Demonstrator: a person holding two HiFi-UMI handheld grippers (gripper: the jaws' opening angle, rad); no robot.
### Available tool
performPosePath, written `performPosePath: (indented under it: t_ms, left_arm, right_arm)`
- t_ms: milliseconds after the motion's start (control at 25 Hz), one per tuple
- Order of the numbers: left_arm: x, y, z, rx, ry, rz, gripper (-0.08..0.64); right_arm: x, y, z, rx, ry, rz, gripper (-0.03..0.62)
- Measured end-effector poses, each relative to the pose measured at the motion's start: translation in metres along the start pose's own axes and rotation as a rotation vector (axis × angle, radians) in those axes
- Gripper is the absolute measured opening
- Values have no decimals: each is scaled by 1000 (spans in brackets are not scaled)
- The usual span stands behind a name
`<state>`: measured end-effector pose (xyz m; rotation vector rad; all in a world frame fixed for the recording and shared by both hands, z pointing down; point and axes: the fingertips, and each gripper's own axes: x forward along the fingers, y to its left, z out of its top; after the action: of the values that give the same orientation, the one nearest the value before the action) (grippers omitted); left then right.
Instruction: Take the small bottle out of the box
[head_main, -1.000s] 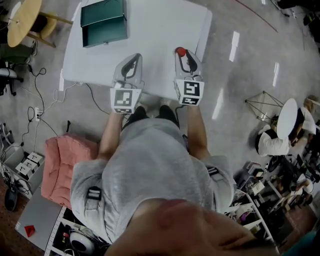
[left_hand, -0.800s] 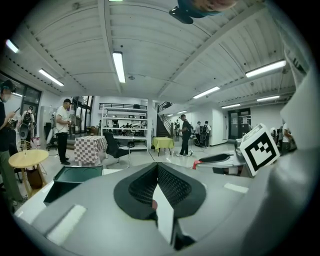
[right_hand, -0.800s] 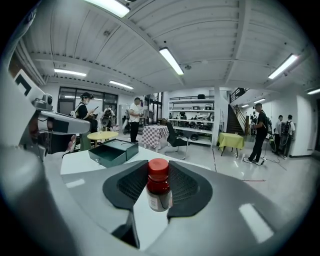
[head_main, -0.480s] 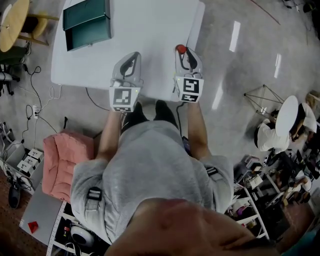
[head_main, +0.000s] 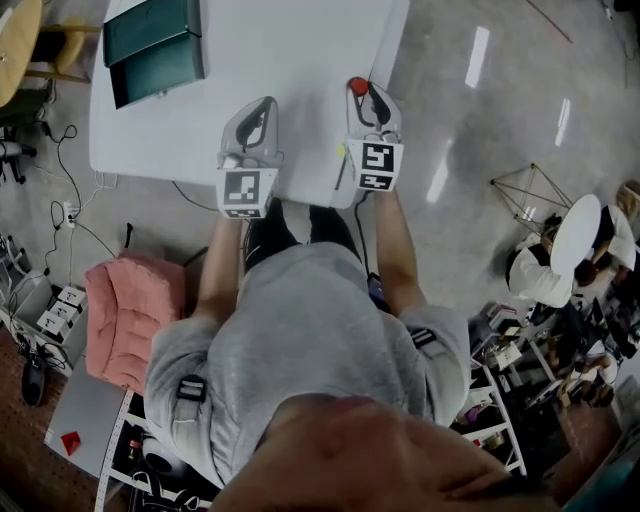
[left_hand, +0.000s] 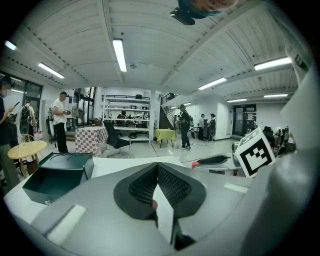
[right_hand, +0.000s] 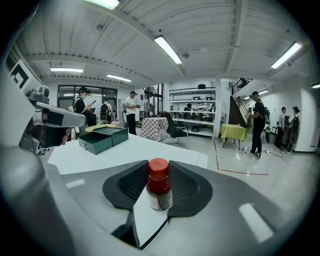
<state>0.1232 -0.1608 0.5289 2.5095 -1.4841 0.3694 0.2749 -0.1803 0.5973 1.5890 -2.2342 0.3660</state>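
Both my forearms reach forward side by side, holding the tools level over the near edge of the white counter (head_main: 300, 60). My left tool (left_hand: 156, 175) has its pads together with nothing between them. My right tool (head_main: 365, 97) is clamped on the small bottle (right_hand: 159, 191), which stands upright: red cap, dark reddish body, pale label. The bottle is outside the green box (head_main: 155, 45), which sits open at the counter's far left, well apart.

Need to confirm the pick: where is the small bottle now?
Head view: the small bottle sits gripped in the right claw over the white table's near right edge, far from the green box at its far left.
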Motion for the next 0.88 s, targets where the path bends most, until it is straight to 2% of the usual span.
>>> performPosePath:
  t_ms: [520,880]
  left_arm:
    - [18,-5,-25,-20,55,9,11]
    - [12,-11,-19,-13,43,10,11]
  right_arm:
    - [28,-16,-6,4,-15,7,130]
    - [23,-18,-11,-9,2,-27,137]
